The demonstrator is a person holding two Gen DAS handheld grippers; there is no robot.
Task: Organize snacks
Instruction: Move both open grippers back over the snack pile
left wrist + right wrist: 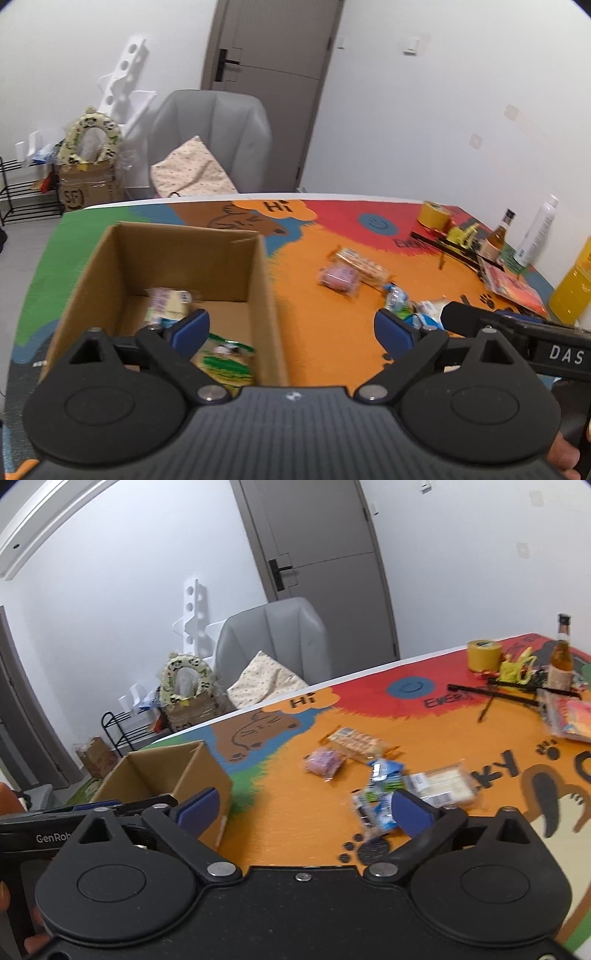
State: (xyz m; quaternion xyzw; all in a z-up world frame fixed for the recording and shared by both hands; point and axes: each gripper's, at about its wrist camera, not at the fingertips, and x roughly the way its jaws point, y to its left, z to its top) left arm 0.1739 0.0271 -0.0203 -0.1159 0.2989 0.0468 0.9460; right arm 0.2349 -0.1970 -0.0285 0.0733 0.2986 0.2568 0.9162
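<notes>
My left gripper [291, 328] hangs over the cardboard box [177, 258], jaws spread, nothing between them. Two packets lie inside, one green-printed [225, 363]. My right gripper [304, 810] is spread wide and empty too. The long biscuit pack [356, 744] lies slanting from far left to near right beside the pink packet [323, 762]. The mat [443, 734] reads "Hi".

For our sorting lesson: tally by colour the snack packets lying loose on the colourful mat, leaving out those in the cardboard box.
Pink plastic packet: 1
Long beige biscuit packet: 1
Blue-and-white packets: 2, though blurred
White tray packet: 1
Total: 5
</notes>
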